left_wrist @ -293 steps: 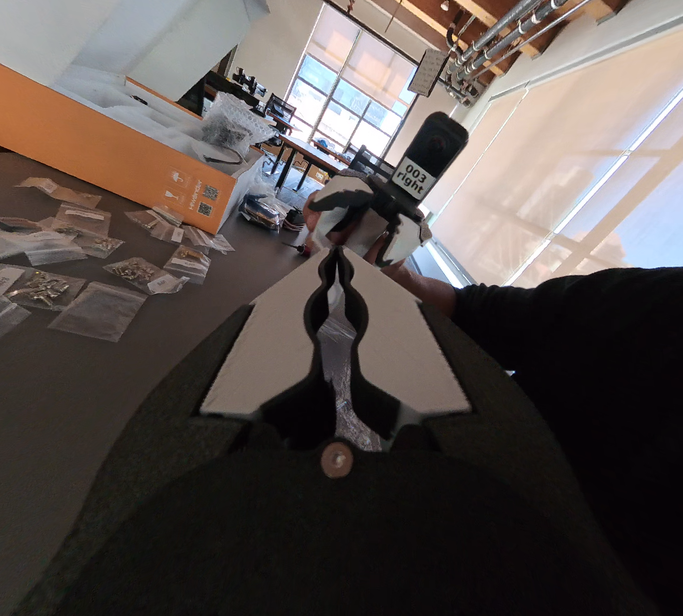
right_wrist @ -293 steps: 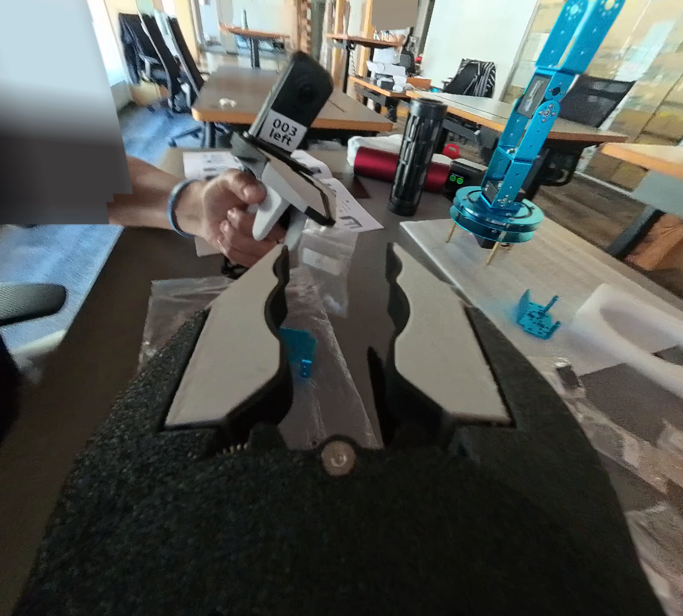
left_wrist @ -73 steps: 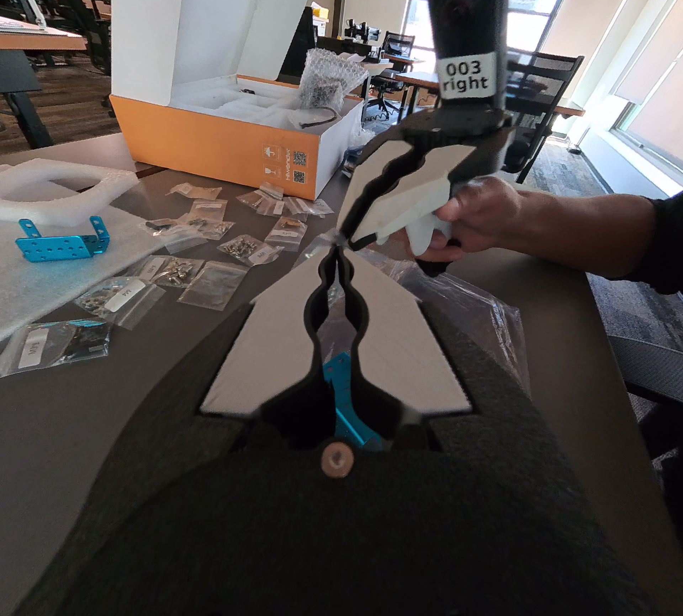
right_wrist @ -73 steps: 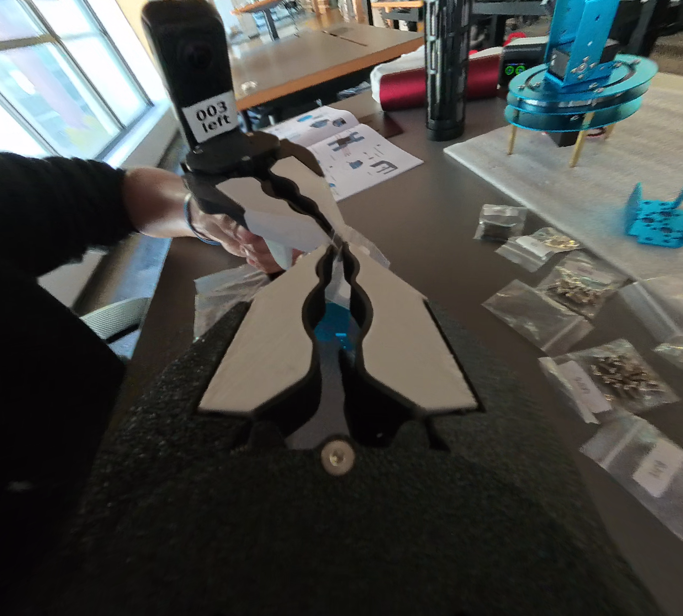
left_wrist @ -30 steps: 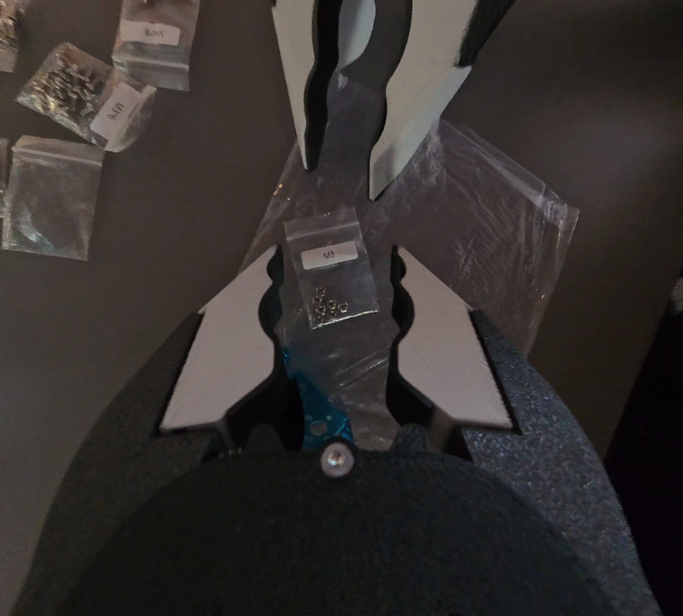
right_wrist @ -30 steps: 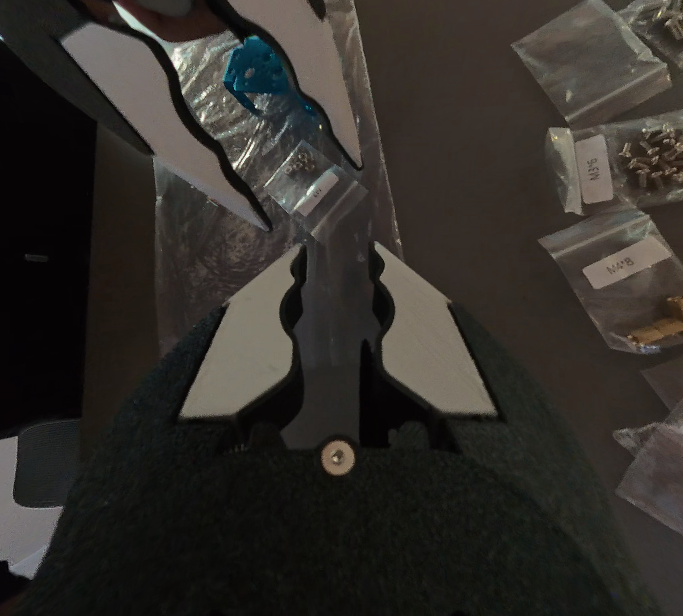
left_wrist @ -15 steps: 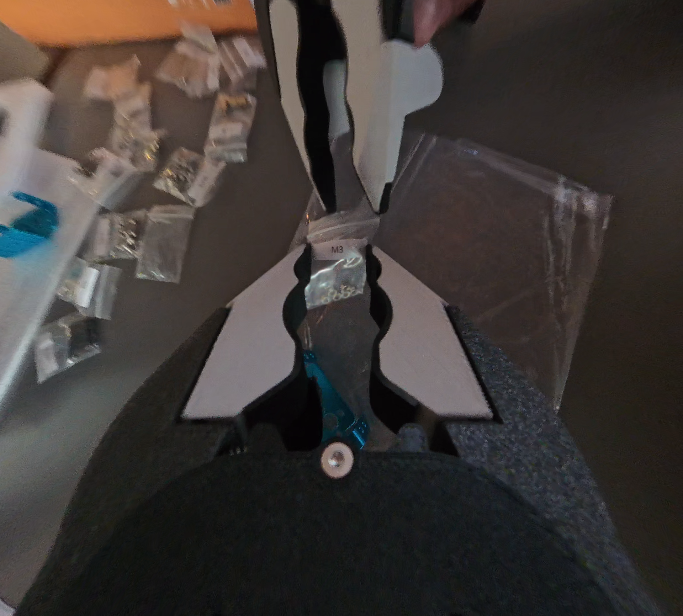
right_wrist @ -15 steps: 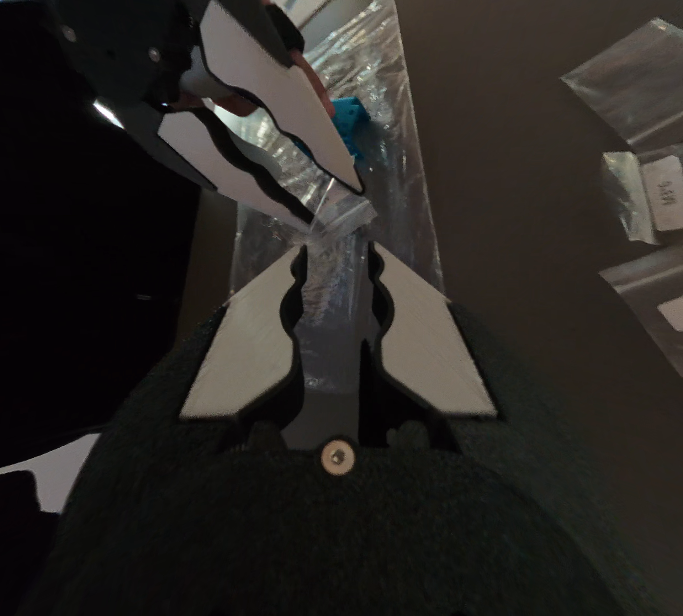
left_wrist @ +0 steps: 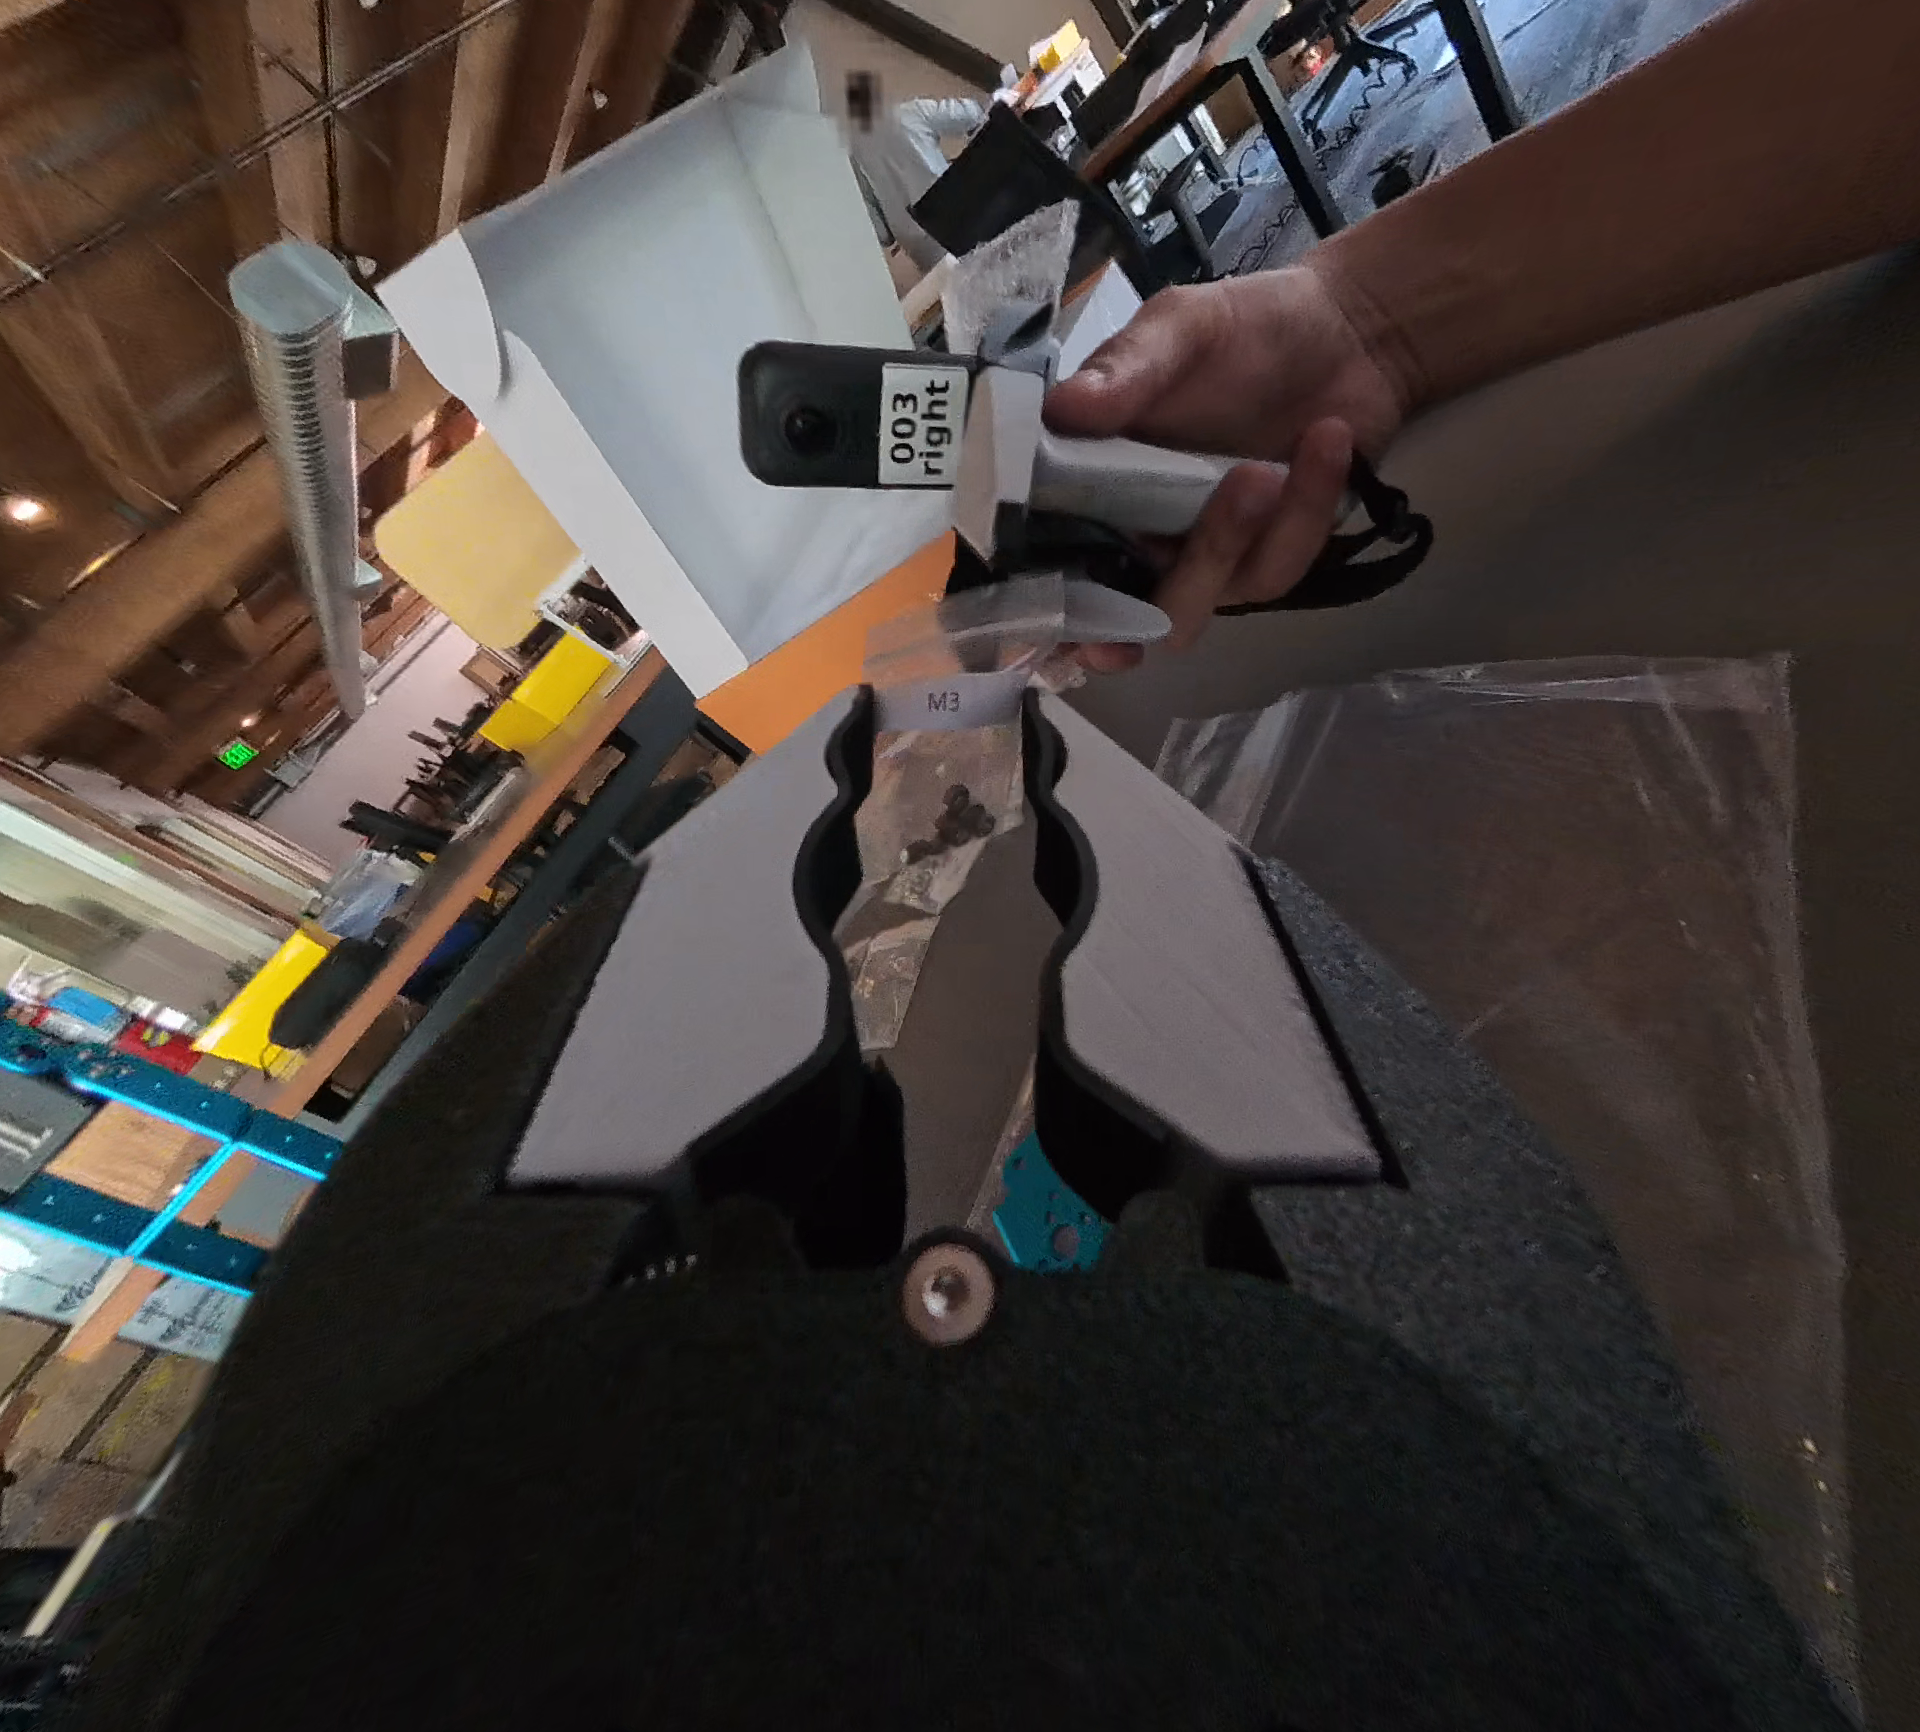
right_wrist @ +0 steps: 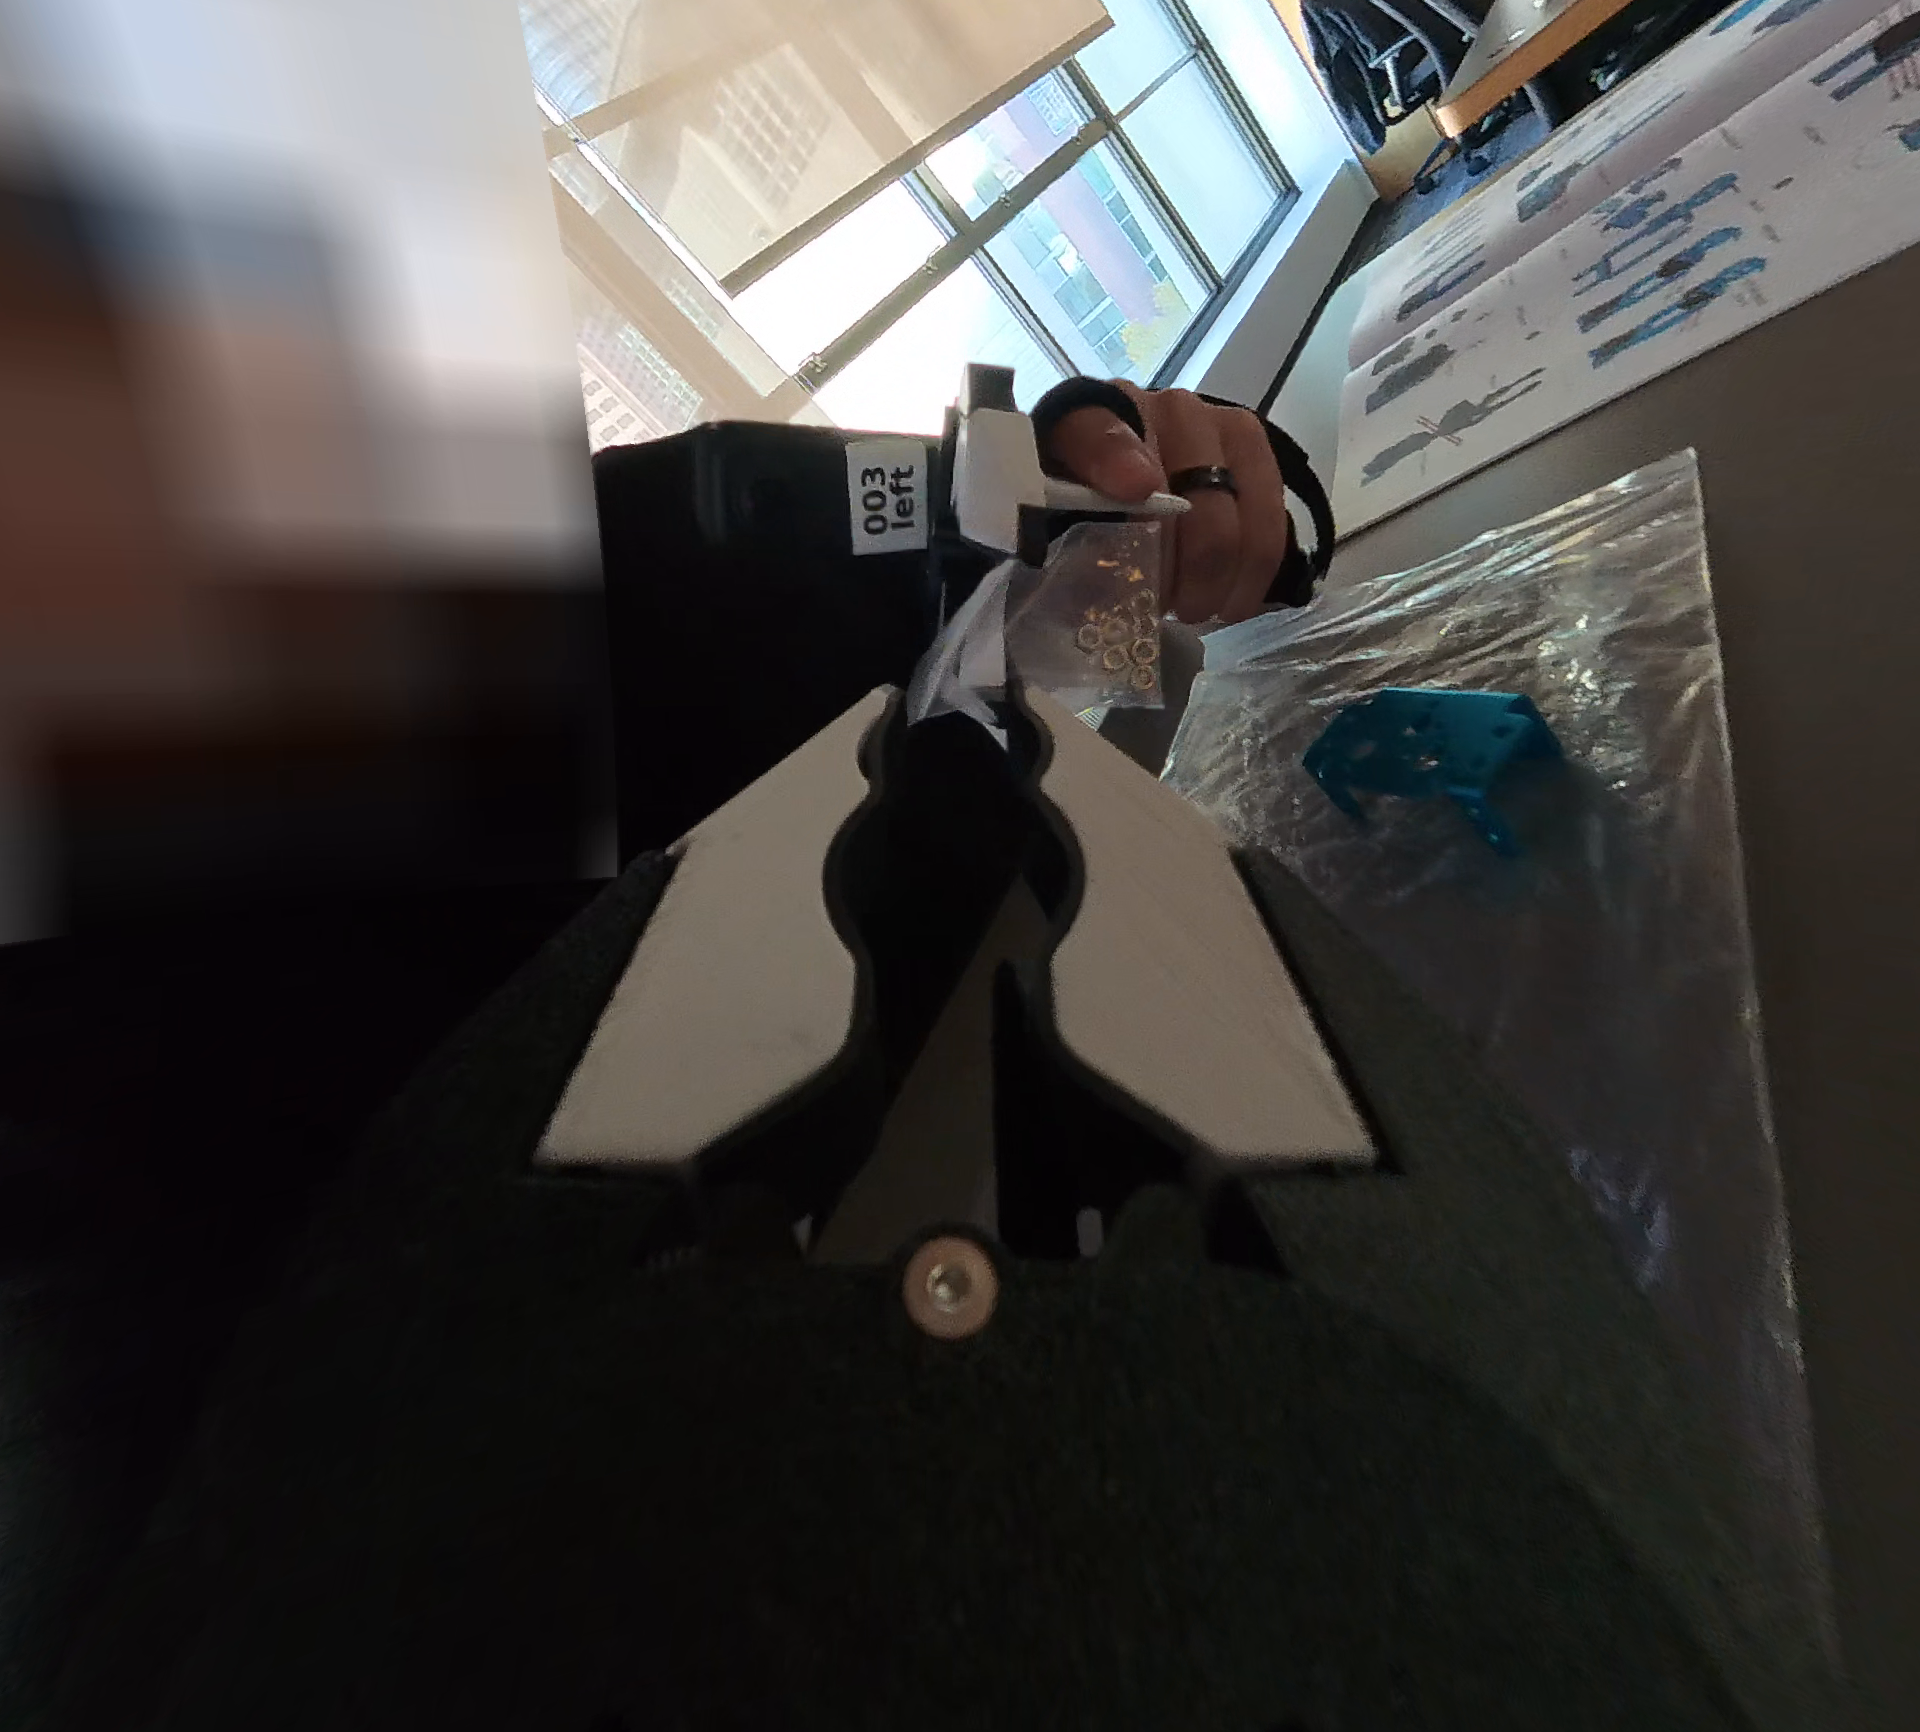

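Observation:
A small clear zip bag (left_wrist: 951, 809) with a white label and several small nuts hangs in the air between both grippers. My left gripper (left_wrist: 943, 706) has its jaws narrowed on the bag's lower part, nuts showing between the fingers. My right gripper (right_wrist: 964, 700) is narrowed on the crumpled label end of the bag (right_wrist: 1112, 633). Each gripper shows in the other's view, held in a hand: the right (left_wrist: 997, 617) and the left (right_wrist: 1143, 539). A blue metal bracket (right_wrist: 1423, 757) lies on a large clear plastic bag (right_wrist: 1558, 643) on the dark table; it also shows between my left fingers (left_wrist: 1049, 1209).
The large clear bag (left_wrist: 1507, 903) spreads over the dark table (left_wrist: 1662, 456). An orange box with a raised white lid (left_wrist: 644, 394) stands behind the grippers. An open instruction booklet (right_wrist: 1662, 207) lies at the table's far side. Blue metal parts (left_wrist: 156, 1111) show at left. The tips of both grippers are at nearly the same place.
Both grippers have lifted and tilted up with the small bag off the table. The blue bracket stays on the large bag. Earlier, both were shut on the large bag.

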`<state>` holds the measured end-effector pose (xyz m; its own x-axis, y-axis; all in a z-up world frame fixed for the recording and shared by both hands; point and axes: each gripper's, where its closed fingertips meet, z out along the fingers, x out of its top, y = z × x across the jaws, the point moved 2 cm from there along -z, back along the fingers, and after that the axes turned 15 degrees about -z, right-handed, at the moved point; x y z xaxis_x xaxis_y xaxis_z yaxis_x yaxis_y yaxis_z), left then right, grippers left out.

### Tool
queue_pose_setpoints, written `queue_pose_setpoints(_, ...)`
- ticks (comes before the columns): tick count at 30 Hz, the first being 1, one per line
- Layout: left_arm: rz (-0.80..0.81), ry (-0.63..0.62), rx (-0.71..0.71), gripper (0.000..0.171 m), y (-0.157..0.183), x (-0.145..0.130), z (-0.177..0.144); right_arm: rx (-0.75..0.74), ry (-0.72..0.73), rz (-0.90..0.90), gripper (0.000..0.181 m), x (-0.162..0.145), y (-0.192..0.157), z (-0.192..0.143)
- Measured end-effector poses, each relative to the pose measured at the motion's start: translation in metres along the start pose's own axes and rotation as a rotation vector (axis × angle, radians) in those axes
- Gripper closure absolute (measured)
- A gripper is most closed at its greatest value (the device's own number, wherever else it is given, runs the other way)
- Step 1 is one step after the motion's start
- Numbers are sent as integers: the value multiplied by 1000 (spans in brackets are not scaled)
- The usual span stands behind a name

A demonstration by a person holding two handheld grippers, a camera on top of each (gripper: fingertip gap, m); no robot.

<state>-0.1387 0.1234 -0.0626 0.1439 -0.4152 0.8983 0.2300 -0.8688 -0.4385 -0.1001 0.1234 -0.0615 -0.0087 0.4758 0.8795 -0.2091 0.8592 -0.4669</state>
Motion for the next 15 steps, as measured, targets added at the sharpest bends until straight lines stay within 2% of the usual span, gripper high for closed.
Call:
queue_pose_setpoints(3,5,17,-13,144,3,2,-2,9,29,-13,169,5,-2,4)
queue_pose_setpoints(15,5,10,-22,145,3,-3,-1,-17,-9,-14,174,-2,3,8)
